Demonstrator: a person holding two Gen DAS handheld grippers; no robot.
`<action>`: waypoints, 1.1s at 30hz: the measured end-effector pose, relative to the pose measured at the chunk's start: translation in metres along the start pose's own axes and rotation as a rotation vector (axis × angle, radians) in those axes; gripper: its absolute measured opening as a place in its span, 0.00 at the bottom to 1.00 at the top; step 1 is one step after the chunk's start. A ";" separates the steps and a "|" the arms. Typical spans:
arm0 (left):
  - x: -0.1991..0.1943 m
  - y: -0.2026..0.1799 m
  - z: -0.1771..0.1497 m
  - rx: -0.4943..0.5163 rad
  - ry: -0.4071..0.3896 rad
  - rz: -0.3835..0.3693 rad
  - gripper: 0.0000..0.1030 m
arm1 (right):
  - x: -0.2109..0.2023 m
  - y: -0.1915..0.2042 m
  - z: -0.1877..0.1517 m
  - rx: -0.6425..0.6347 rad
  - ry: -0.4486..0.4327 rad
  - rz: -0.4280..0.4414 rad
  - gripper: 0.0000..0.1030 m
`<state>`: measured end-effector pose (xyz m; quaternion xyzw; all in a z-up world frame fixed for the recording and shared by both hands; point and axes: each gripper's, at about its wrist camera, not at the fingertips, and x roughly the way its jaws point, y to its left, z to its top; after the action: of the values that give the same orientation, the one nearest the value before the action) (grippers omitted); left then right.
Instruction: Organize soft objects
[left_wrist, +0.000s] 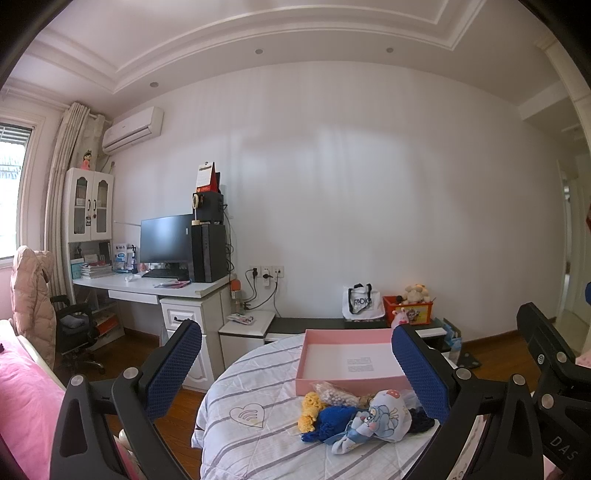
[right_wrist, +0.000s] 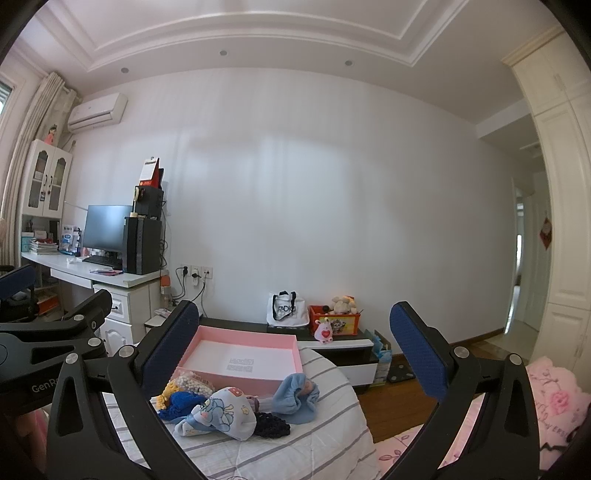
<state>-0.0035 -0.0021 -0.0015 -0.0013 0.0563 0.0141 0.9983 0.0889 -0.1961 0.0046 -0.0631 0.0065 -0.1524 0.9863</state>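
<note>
Spread, empty fingers (left_wrist: 295, 363) (right_wrist: 293, 350) above striped round table (left_wrist: 258, 369), pink tray (left_wrist: 347, 384), bedroom desk (left_wrist: 155, 285) beyond.

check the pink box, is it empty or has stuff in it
Empty: the pink box shows only its bare white floor with a printed label, and the soft things lie outside on the striped cover.

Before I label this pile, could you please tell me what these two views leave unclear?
- Printed label inside the pink tray: too small to read in either view.
- Dark knit item: mostly behind a blue finger pad in the left wrist view.
- Yellow knit item: partly behind a finger in the right wrist view.
- Pale blue cloth: unseen from the left.
</note>
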 end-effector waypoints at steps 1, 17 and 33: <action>0.000 0.000 0.000 -0.001 -0.001 0.000 0.98 | 0.000 0.000 0.000 0.000 -0.001 0.002 1.00; 0.013 0.001 -0.003 0.003 0.073 0.008 0.99 | 0.017 0.007 -0.010 -0.032 0.089 0.034 1.00; 0.053 0.000 -0.016 0.046 0.260 0.039 1.00 | 0.072 0.015 -0.061 -0.072 0.323 0.080 1.00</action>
<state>0.0475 -0.0008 -0.0236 0.0210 0.1854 0.0319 0.9819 0.1599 -0.2109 -0.0573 -0.0726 0.1728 -0.1210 0.9748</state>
